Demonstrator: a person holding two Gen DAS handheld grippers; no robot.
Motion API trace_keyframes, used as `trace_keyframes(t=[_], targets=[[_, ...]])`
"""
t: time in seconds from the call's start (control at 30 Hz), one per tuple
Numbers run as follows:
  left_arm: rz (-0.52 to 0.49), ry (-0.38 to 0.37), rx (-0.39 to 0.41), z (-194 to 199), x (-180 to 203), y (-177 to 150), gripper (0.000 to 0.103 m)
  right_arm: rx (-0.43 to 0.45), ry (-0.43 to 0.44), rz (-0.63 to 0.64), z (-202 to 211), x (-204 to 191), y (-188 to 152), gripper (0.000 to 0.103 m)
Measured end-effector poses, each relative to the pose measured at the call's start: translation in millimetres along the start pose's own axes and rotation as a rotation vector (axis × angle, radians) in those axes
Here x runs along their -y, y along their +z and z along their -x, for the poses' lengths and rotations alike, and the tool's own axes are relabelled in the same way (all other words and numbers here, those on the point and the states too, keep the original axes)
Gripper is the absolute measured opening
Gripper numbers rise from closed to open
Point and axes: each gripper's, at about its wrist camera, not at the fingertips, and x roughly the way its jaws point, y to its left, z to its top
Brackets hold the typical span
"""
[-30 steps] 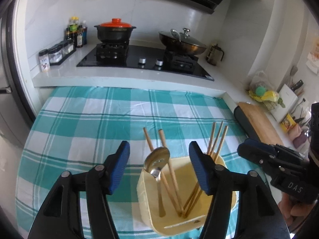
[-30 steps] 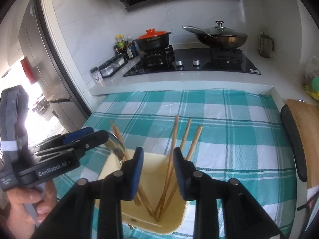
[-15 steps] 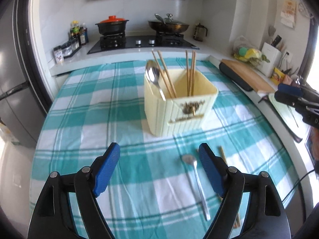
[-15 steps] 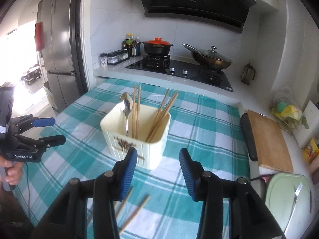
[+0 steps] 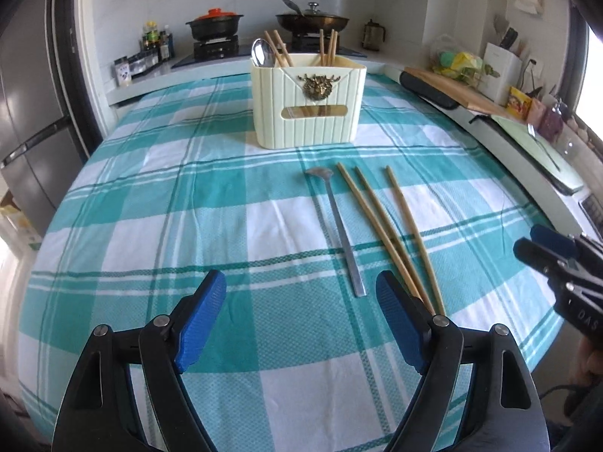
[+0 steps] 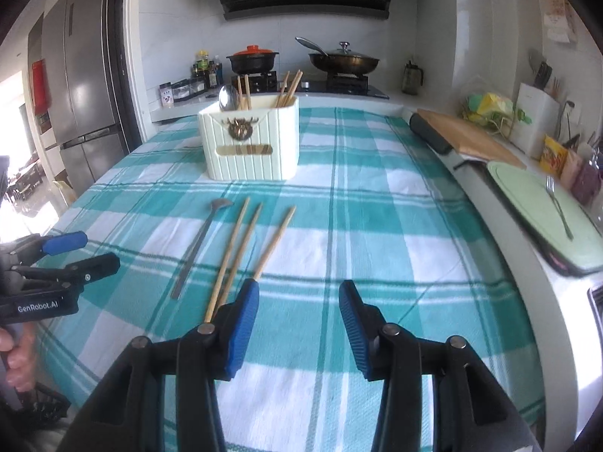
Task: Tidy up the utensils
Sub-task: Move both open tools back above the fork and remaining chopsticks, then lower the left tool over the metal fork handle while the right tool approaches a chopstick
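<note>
Both tongs, left (image 5: 301,324) and right (image 6: 297,324), gape empty; spoon (image 5: 337,222) (bowl toward holder (image 5: 307,105)) and chopsticks (image 5: 392,233) lie lengthwise.

Bright side daylight, blown-out window glare, strong fisheye bending at edges

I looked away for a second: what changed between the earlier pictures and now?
Both grippers, left and right, pulled back from above the cream utensil holder toward the table's near edge, open and empty throughout. The holder's contents, loose spoon and three chopsticks look unmoved.
</note>
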Motion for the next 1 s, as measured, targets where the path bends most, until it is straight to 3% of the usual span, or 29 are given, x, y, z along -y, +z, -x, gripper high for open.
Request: trace_keyframes(t=[0.13, 0.47, 1.0], targets=[[0.023, -0.018, -0.009, -3, 1, -3, 0.084, -0.026, 0.001, -0.024, -1, -1, -16, 0.045], [0.025, 0.015, -0.014, -9, -1, -10, 0.084, -0.022, 0.031, 0.006, -3, -18, -17, 0.045], [0.031, 0.033, -0.013, -10, -2, -10, 0.085, -0.051, 0.023, -0.016, -9, -10, -23, 0.045]])
